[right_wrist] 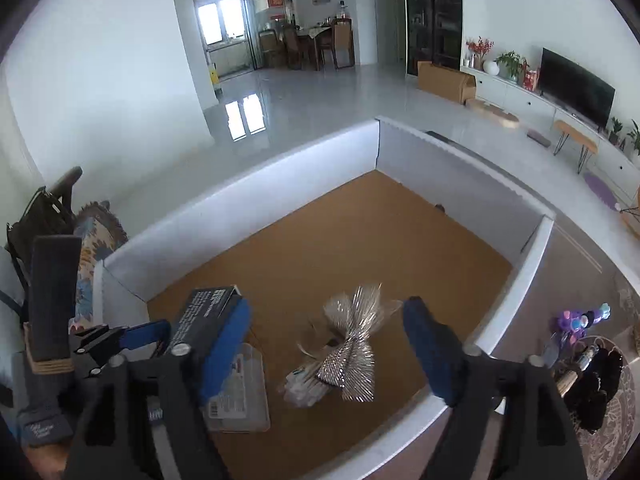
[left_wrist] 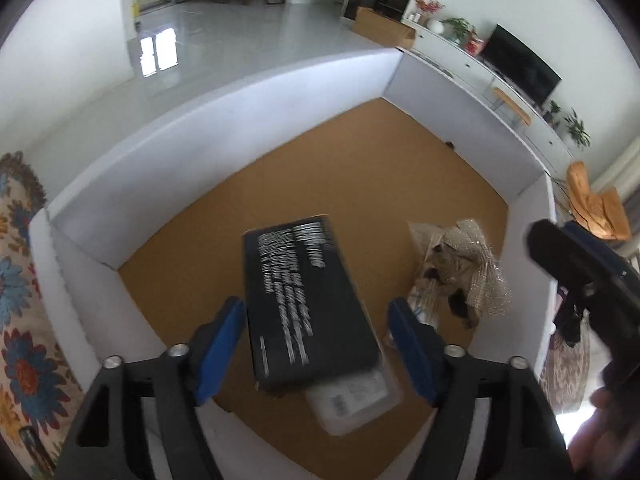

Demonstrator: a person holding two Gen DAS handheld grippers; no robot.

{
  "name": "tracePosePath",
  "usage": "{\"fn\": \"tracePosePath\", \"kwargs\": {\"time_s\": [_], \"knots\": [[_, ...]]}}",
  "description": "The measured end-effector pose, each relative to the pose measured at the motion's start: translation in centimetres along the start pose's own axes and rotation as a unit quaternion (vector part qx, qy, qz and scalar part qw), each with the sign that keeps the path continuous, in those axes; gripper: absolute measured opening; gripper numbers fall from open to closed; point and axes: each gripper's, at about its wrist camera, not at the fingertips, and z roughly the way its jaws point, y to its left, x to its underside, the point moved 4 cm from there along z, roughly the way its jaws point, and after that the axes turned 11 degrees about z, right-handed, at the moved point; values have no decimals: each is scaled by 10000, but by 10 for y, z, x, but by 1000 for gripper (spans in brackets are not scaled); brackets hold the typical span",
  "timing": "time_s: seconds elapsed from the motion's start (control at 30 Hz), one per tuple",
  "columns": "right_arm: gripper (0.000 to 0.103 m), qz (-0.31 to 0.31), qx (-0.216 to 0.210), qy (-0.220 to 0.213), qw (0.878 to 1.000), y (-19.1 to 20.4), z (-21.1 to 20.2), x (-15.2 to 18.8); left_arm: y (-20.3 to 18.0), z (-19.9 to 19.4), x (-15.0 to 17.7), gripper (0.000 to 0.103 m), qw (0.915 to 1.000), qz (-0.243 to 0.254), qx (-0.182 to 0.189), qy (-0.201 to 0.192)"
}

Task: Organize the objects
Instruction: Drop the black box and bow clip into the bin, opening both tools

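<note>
A white-walled box [left_wrist: 224,120] with a brown cork floor holds the objects. A black box with white print [left_wrist: 308,300], blurred, sits between the spread fingers of my open left gripper [left_wrist: 316,348], apart from both pads, over a clear plastic case [left_wrist: 356,400]. It also shows in the right wrist view [right_wrist: 204,316], with the clear case [right_wrist: 240,388]. A silver glittery bow on a wrapped bundle [right_wrist: 344,352] lies on the cork floor [right_wrist: 340,240]; in the left view it lies at the right [left_wrist: 460,272]. My right gripper [right_wrist: 328,352] is open above the bow.
A floral cloth [left_wrist: 20,320] lies left of the box. Purple toys and dark items [right_wrist: 580,344] lie on a patterned mat at the right, outside the box wall [right_wrist: 516,280]. A living room with a TV [right_wrist: 576,88] lies beyond.
</note>
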Motion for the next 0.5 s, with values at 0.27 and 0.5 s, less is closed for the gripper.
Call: {"fn": "tracePosePath", "kwargs": {"time_s": [0.27,0.5], "knots": [[94,-310,276,-604,9973,-22,-53,33,-14,-33,9,91,9965,-5,-486,-680],[102,551,1505,-782,9840,-168,-113,146,-85,-92,50,91,9837,469,314,-1709]]}}
